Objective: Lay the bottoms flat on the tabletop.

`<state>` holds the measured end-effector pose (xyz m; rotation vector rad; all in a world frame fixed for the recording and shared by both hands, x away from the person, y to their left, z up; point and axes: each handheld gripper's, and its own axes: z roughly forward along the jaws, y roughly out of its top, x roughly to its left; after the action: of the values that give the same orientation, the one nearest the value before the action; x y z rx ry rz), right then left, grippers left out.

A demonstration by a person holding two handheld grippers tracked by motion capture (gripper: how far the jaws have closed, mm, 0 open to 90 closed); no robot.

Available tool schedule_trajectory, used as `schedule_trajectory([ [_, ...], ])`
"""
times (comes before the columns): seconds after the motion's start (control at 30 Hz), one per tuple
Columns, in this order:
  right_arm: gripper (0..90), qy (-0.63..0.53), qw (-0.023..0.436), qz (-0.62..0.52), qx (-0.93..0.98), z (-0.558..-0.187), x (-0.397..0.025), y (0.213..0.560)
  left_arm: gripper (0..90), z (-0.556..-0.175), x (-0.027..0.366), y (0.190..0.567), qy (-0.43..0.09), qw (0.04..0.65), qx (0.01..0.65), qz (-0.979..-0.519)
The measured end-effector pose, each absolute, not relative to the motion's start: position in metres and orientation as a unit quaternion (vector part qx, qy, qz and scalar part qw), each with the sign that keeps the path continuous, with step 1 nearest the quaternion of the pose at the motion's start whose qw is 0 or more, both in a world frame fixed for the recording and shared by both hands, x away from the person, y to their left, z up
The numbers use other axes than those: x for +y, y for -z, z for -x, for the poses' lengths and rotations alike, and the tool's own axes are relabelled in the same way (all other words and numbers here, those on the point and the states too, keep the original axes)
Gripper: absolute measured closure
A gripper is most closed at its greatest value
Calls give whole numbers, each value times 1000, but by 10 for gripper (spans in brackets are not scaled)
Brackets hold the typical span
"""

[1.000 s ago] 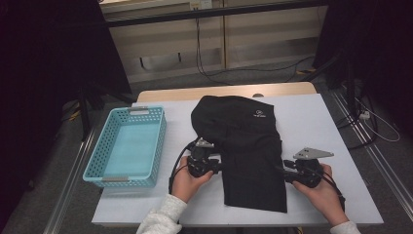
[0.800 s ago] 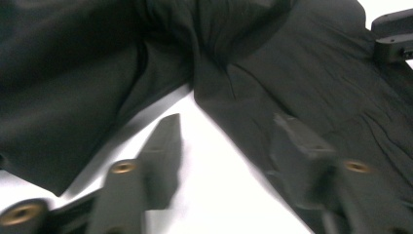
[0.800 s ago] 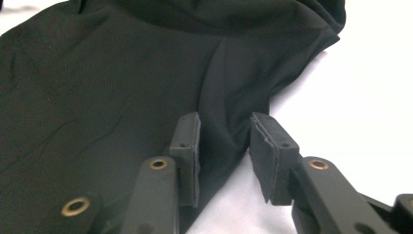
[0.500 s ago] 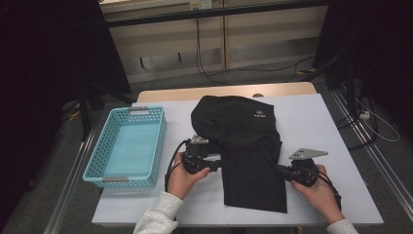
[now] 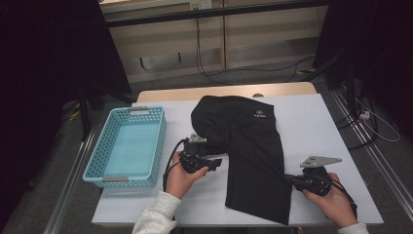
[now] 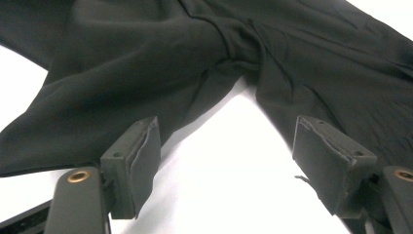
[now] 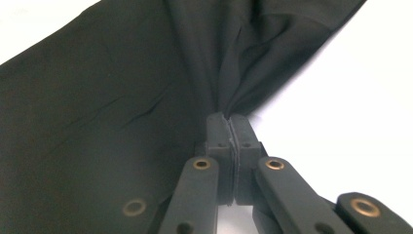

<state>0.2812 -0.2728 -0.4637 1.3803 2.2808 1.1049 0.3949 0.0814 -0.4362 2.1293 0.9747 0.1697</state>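
A pair of black trousers lies on the white table, waist end bunched at the back, one leg stretching toward the front edge. My left gripper is open just left of the cloth, its pads apart over bare table with nothing between them; the trousers lie just ahead. My right gripper is at the leg's right edge, jaws shut on a pinched fold of the black trousers, the gripper pulling the cloth into a tight gather.
A light-blue plastic basket stands on the table's left side, close to my left hand. Bare table surface lies to the right of the trousers. Beyond the table's far edge are a dark floor and cables.
My left gripper has drawn back left off the cloth and stands open. My right gripper has slid down toward the front edge, keeping its hold on the leg's edge.
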Motion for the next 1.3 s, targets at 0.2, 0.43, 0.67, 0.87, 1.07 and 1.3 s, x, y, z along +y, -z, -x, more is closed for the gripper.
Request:
schedule_trajectory([
  [0.2, 685, -370, 138, -465, 793, -282, -271, 460, 233, -397, 85, 435, -69, 387, 388, -834],
  [0.43, 528, -384, 188, -475, 769, -310, -272, 454, 192, -397, 88, 436, -74, 380, 390, -835],
  [0.67, 492, -373, 234, -498, 747, -355, -273, 454, 183, -398, 90, 435, -75, 378, 389, -837],
  [0.87, 492, -358, 233, -527, 735, -391, -276, 463, 181, -398, 91, 437, -75, 373, 387, -840],
  [1.07, 496, -371, 237, -541, 717, -419, -275, 469, 180, -400, 95, 438, -79, 372, 396, -836],
  [1.3, 672, -378, 210, -542, 721, -436, -270, 472, 180, -403, 97, 439, -69, 376, 407, -830],
])
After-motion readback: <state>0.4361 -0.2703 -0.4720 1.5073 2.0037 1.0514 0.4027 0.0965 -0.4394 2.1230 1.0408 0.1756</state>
